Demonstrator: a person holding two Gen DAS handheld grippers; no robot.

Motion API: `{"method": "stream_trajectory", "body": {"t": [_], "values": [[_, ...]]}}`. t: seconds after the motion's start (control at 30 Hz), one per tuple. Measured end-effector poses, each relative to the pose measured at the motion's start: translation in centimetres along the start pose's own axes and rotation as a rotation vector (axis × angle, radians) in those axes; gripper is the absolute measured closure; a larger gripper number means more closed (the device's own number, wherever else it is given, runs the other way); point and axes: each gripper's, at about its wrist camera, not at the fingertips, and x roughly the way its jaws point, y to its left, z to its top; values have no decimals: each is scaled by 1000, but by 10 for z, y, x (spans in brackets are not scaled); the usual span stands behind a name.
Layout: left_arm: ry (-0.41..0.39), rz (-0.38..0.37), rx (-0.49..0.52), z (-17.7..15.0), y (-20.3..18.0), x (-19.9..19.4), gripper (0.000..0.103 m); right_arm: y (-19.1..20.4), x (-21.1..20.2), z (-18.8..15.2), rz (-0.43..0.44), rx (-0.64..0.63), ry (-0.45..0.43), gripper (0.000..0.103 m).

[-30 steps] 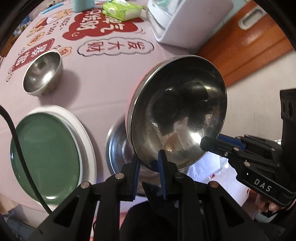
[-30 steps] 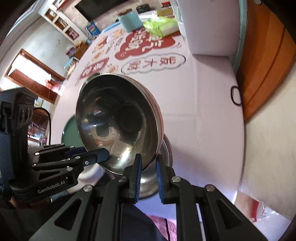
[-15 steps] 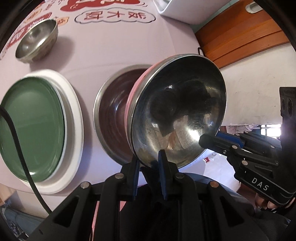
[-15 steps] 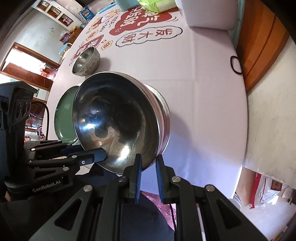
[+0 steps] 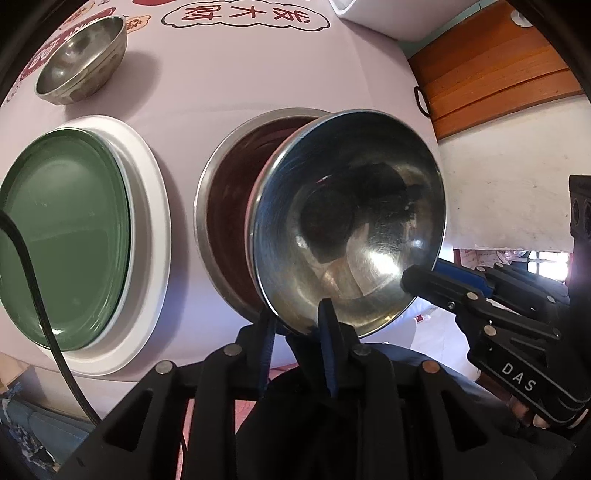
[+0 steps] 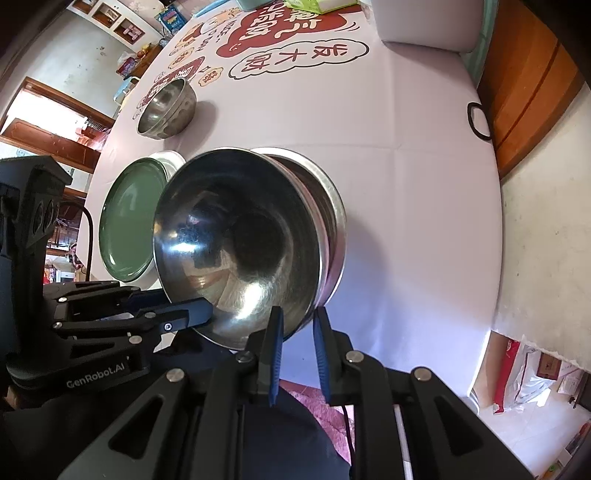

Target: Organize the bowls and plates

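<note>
Steel bowl (image 5: 347, 221) was held tilted by its near rim, clamped by both the left gripper (image 5: 295, 325) and right gripper (image 6: 297, 325). Directly beyond it, close, lay the larger basin (image 5: 225, 206).

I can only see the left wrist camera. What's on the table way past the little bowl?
Observer: A green pack lies at the far end.
Child: Is the right hand-held gripper really holding the bowl?
Observer: Yes. It pinches the near rim, one finger inside and one outside.
Child: Anything on the floor?
Observer: Red and white bags, to the right of the table.
</note>
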Motion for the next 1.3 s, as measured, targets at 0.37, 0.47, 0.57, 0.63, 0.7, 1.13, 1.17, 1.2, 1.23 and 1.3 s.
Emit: {"method": "stream_trajectory", "body": {"t": [0.37,0.47,0.57,0.63,0.7,1.13,1.17,1.2,1.23,1.3], "values": [[-14,39,-5,2,-3,-8,71,1,-6,9,-6,-7,-30,85],[-22,58,1,4,-2,-9,70,2,-8,12,-11,-10,-43,85],[-25,66,12,3,-1,-16,69,2,-9,16,-6,-5,-52,85],[-32,69,21,4,-1,-22,65,1,-10,18,-4,0,-57,85],[-41,69,26,6,0,-28,58,2,-12,20,-3,3,-67,85],[-268,36,-7,2,19,-84,53,23,-23,43,7,-73,-156,85],[-293,33,-12,4,18,-85,53,26,-25,45,10,-88,-165,85],[-324,30,-15,4,19,-90,53,29,-26,46,12,-100,-174,85],[-353,29,-17,4,21,-95,53,31,-28,46,11,-113,-185,85],[-403,33,-18,4,24,-103,53,37,-32,48,8,-134,-215,85]]}}
